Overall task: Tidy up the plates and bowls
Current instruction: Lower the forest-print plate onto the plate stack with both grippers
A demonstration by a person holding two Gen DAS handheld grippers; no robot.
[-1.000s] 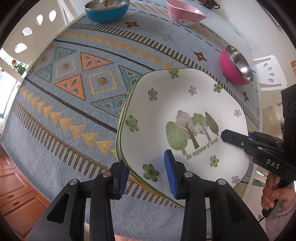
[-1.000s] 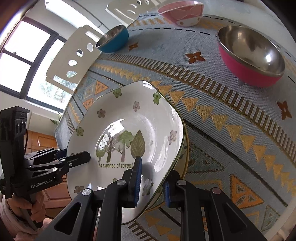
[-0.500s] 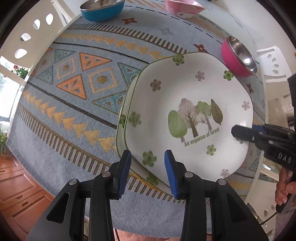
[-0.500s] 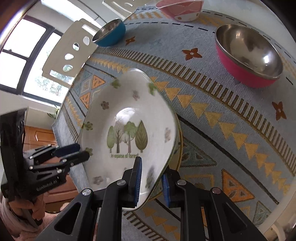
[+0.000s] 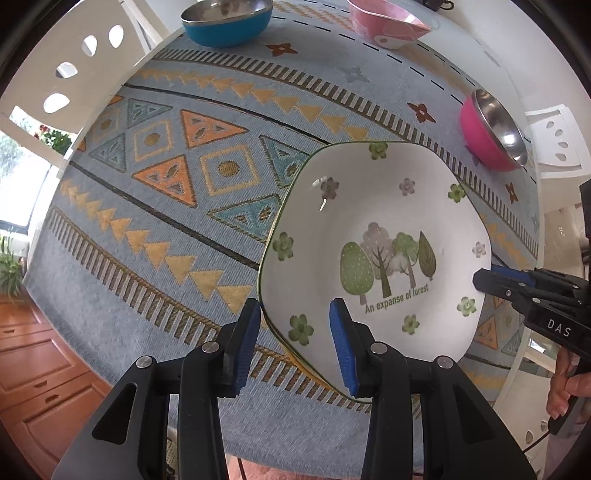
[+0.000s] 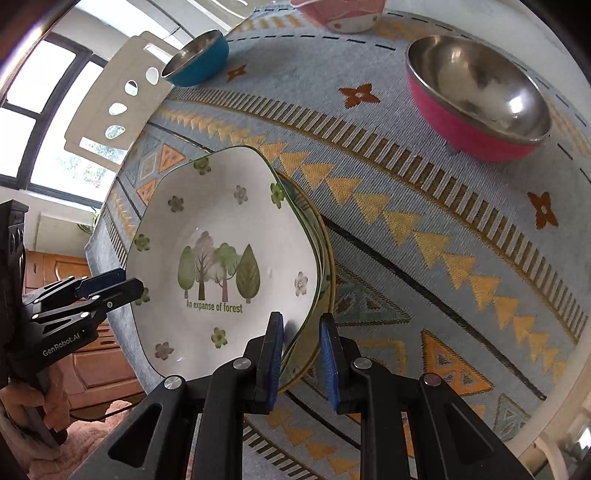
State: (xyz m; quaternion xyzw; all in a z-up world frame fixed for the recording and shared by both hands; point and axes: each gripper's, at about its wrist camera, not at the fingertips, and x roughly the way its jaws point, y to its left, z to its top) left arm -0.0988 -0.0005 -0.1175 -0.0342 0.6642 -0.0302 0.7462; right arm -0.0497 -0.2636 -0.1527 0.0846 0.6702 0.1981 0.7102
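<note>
Plate stack: we are looking at the tree-printed white plate lying on other plates, whose edges are peeking out at lower centre of the right wrist view; the stack is sitting near the table's lower edge, on the patterned cloth.
Left tool: we are holding it straddling the plate rim at bottom centre, jaws spread; the pads are not visibly pressing, probably to steady the stack.
Right tool: we are keeping its jaws nearly together on the opposite rim; whether they are pinching the top plate or the whole stack is hard to tell from this angle.
Bowls: the pink steel bowl, blue bowl and pale pink bowl are waiting well apart along the upper edge, not yet gathered.
</note>
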